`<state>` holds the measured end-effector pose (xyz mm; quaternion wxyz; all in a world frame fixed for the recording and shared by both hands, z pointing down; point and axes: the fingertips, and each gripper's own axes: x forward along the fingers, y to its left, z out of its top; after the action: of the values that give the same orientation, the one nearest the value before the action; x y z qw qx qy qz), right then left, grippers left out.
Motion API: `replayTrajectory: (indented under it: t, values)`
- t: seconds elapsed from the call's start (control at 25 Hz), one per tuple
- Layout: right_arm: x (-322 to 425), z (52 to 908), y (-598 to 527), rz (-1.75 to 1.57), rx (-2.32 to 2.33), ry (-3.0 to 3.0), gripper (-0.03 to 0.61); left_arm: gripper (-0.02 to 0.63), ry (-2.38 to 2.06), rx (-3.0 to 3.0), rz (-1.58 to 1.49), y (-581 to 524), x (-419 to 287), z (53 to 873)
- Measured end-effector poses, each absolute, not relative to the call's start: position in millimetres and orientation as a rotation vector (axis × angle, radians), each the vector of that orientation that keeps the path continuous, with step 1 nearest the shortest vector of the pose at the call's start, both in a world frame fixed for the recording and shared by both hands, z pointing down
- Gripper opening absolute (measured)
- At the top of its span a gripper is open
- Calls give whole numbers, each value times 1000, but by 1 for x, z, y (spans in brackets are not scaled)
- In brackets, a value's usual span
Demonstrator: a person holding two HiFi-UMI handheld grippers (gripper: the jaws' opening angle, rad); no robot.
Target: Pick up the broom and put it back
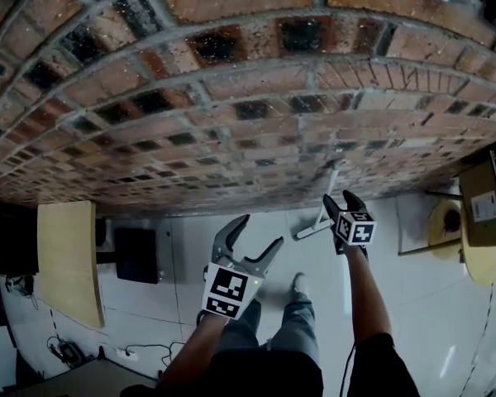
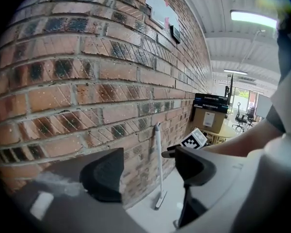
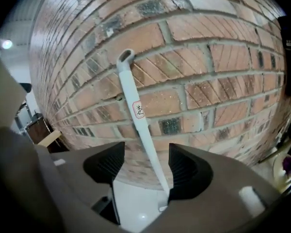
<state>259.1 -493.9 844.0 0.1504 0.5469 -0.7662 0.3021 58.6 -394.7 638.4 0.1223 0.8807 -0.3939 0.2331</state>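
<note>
A white broom (image 1: 324, 213) leans upright against the brick wall (image 1: 231, 81), its head on the white floor. In the right gripper view its handle (image 3: 138, 118) runs up the wall and lines up with the gap between my jaws. My right gripper (image 1: 341, 198) (image 3: 146, 154) is open, close to the handle, and its pads do not touch it. In the left gripper view the right gripper (image 2: 170, 153) sits just right of the broom (image 2: 158, 164). My left gripper (image 1: 260, 231) (image 2: 148, 171) is open and empty, lower and to the left.
A pale wooden board (image 1: 66, 259) and a black box (image 1: 136, 255) stand by the wall at the left. At the right are a round table (image 1: 471, 263) and a cardboard box (image 1: 484, 197). Cables (image 1: 74, 354) lie on the floor. The person's shoe (image 1: 298, 284) is below the grippers.
</note>
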Motion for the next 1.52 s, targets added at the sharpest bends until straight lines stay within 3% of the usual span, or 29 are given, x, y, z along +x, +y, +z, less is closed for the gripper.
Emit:
replayTrajectory:
  t: [0.32,0.36,0.4,0.44,0.8,1.12,1.52]
  values:
    - [238,865,-541,961,1595,-2172,284,348,-1264,2504,667,-392,24,630]
    - [238,863,-545,955,1607,-2164,262,348,-1276,2498,661,-392,21,629]
    - [241,861,-547,934,1614,-2142,161,348,-1286,2493,653,-392,18,627]
    - [244,860,-546,907,1614,-2112,136,348,-1294,2490,645,-392,17,624]
    - [259,833,-464,815,1670,-2002,109,348,-1332,2477,570,-381,0,609]
    - [238,688,-422,474,1757,-2119,92,348,-1417,2502,414,-378,-23,563]
    - [167,455,-402,48,1948,-2407,94,339,-1666,2614,128,-385,-60,430]
